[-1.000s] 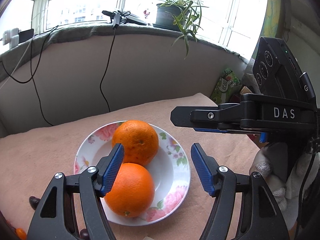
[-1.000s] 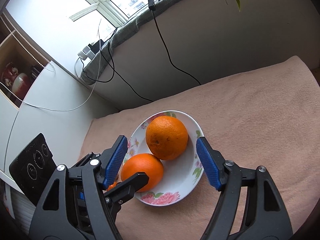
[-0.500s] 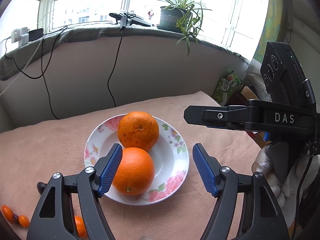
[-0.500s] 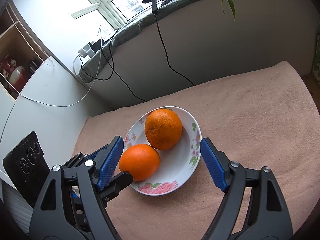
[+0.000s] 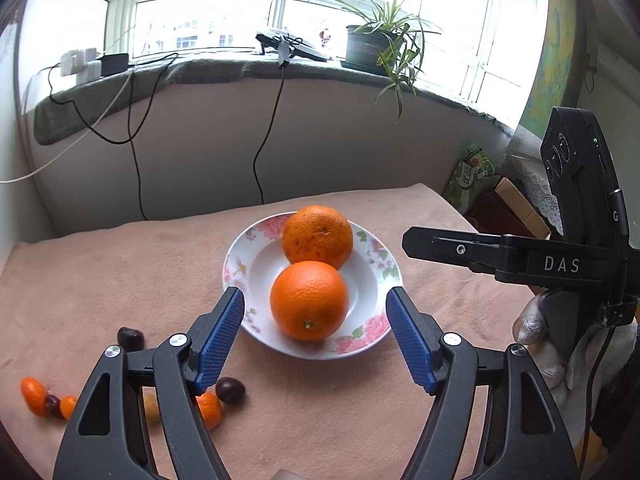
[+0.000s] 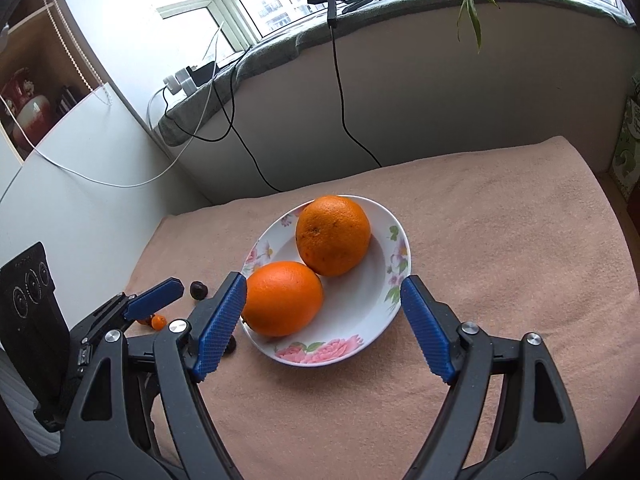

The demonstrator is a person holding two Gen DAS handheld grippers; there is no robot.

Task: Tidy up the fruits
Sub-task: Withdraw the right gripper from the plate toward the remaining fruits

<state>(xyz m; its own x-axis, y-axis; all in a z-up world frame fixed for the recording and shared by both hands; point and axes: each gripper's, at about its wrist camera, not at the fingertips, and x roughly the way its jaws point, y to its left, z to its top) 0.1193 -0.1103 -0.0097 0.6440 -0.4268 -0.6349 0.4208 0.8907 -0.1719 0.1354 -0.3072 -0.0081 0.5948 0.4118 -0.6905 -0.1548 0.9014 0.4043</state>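
Note:
A floral white plate (image 5: 370,280) (image 6: 396,276) sits mid-table and holds two oranges: a near one (image 5: 309,300) (image 6: 282,299) and a far one (image 5: 318,237) (image 6: 333,234). My left gripper (image 5: 314,340) is open and empty, hanging above the plate's near side. My right gripper (image 6: 322,328) is open and empty, also above the plate's near edge; it shows from the side in the left wrist view (image 5: 408,240). Several small orange kumquats (image 5: 34,396) and dark round fruits (image 5: 130,338) (image 6: 198,290) lie on the cloth left of the plate.
A pinkish cloth (image 5: 100,280) covers the table. A wall with hanging cables (image 5: 260,152) stands behind it. A windowsill carries a potted plant (image 5: 372,48) and chargers. Boxes and a green bag (image 5: 470,176) sit off the table's right edge.
Both grippers have pulled back and up from the plate, still open. The small fruits left of the plate have come into view.

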